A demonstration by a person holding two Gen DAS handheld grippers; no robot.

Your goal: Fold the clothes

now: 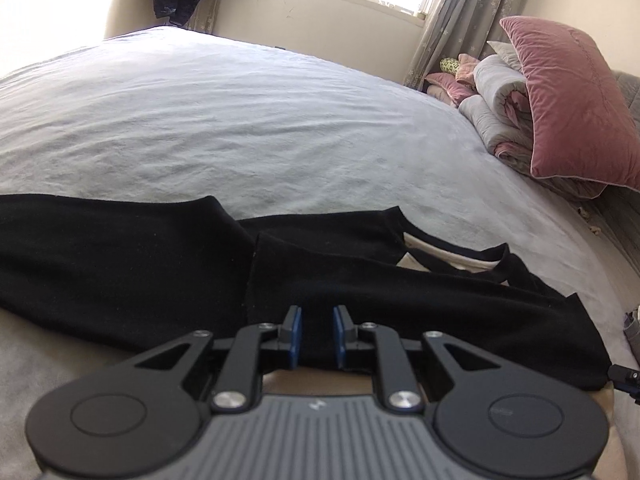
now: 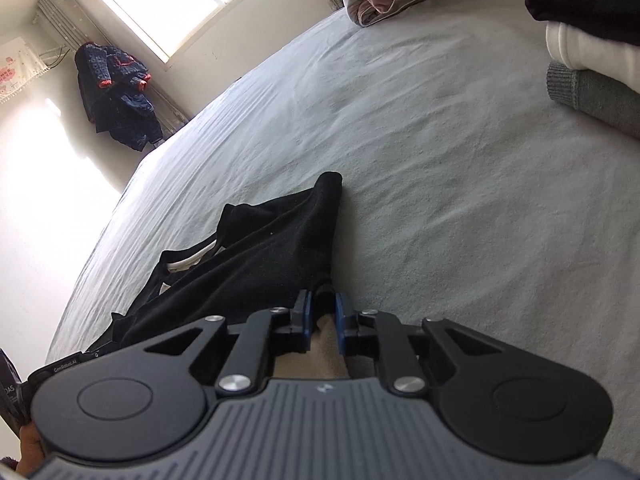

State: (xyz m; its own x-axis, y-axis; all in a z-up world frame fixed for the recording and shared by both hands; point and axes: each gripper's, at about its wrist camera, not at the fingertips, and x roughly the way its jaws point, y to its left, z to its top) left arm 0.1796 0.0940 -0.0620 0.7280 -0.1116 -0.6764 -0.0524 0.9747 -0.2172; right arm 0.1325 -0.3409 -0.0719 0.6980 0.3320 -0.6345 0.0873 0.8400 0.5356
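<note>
Left gripper (image 1: 316,322): jaws narrow, pinching black garment (image 1: 120,264) near edge | right gripper (image 2: 322,312): jaws narrow, clamped on garment's corner | garment: spread across grey bed sheet (image 1: 240,120)

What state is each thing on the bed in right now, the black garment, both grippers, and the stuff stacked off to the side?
Black garment: spread on the bed, partly folded, near hem gripped.
Left gripper: shut on the garment's hem.
Right gripper: shut on a corner of the garment.
Stack of clothes: folded; black on white on grey.
Pink pillow: propped upright against a rolled quilt.
Bed sheet: lightly wrinkled.
</note>
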